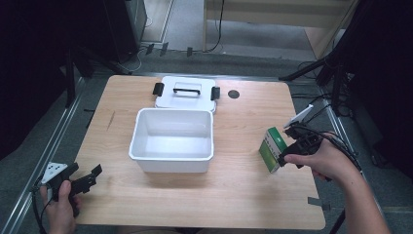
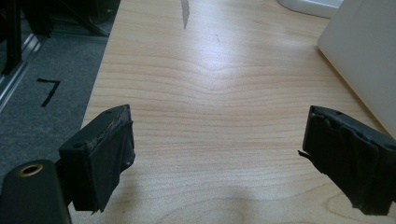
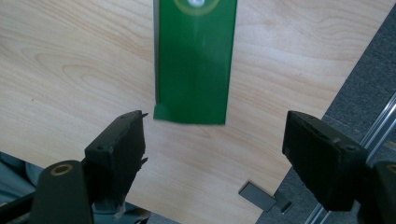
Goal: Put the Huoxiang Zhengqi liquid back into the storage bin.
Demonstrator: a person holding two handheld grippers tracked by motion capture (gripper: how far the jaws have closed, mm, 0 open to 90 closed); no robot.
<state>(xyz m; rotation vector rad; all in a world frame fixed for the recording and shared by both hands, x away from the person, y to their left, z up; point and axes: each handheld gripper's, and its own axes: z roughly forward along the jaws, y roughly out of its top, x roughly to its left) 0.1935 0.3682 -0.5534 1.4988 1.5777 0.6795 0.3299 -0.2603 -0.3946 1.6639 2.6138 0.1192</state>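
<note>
Right gripper: 2 jaws apart, empty | green box upright just ahead, centred between them | advance squarely, you'd close on both faces | left gripper: spread, idle.

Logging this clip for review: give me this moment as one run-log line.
left gripper: open, idle at table edge | right gripper: open, at green box, not gripping | bin: empty | lid: behind bin

A light wooden table carries an open white bin, its lid behind, and a green box, seemingly standing upright.
</note>
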